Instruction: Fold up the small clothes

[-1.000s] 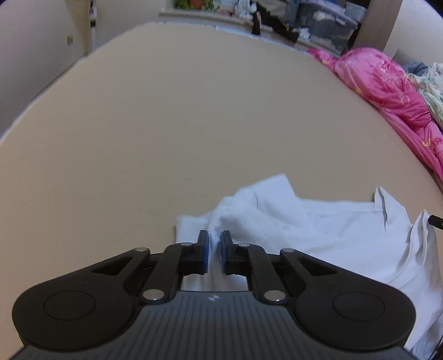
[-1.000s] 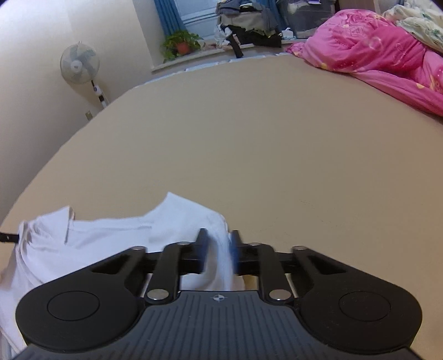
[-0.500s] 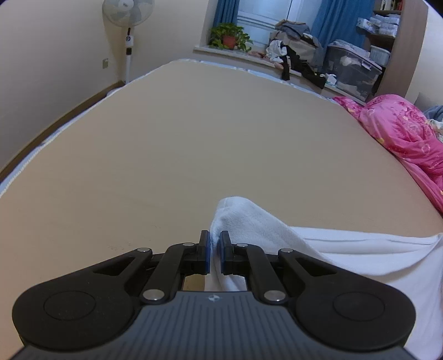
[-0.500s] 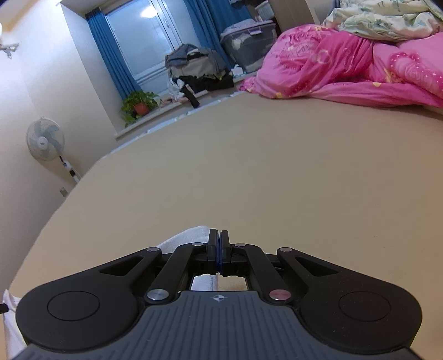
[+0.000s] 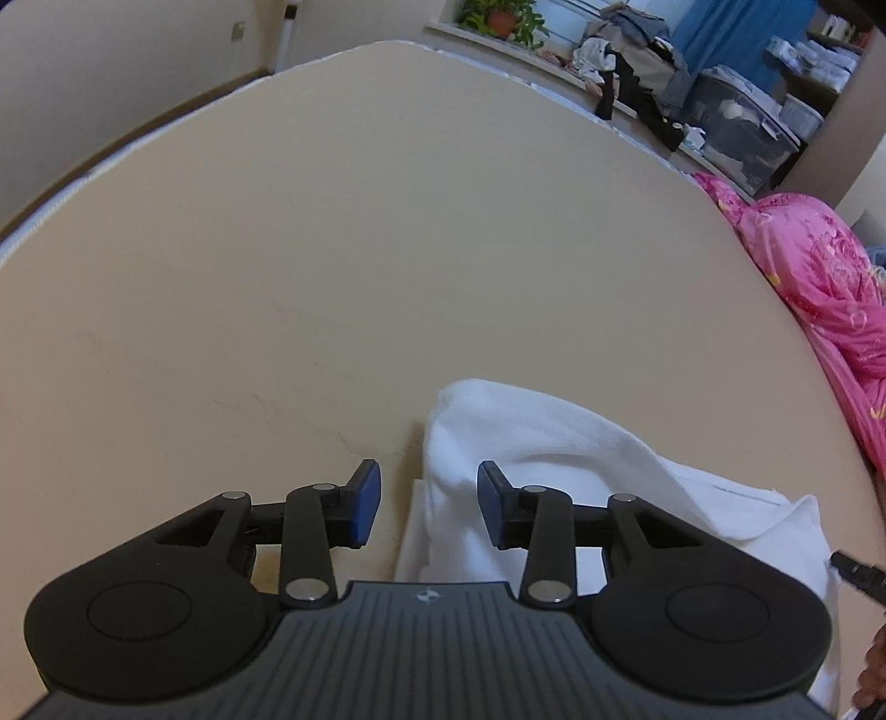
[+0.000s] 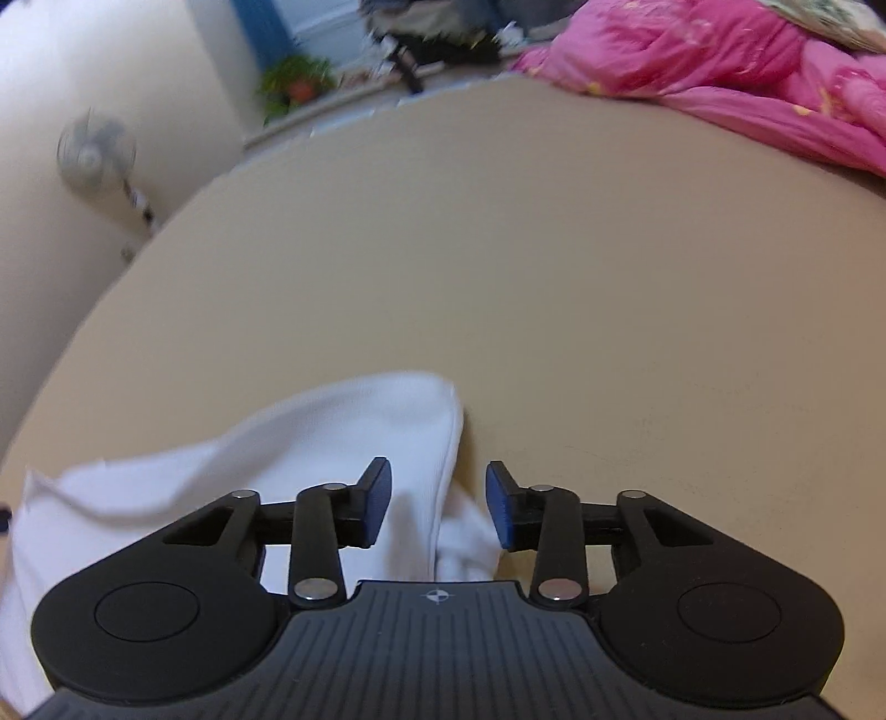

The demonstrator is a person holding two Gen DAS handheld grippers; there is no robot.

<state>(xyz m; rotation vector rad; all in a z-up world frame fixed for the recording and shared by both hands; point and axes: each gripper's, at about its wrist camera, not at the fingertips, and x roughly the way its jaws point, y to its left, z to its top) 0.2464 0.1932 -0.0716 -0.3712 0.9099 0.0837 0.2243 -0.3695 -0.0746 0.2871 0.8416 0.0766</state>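
Both tools have let go since half a second ago: then each was pinched on a fold of the white garment, and now we see their jaws opening, blue pads standing apart. On our left tool (image 5: 429, 501) a rounded fold of the white garment (image 5: 559, 459) rises between the pads, close to the right pad, with neither pad pressing it. On our right tool (image 6: 438, 504) the garment's ribbed edge (image 6: 421, 437) stands between the pads too, nearer the left one, and again nothing squeezes it. We see the garment lying on the tan bed (image 5: 387, 249), bunched close under both tools and spreading from one to the other. A pink quilt (image 6: 720, 72) is heaped along the bed's far right side, well apart from the garment. A potted plant (image 5: 498, 14) sits on the sill beyond the bed.
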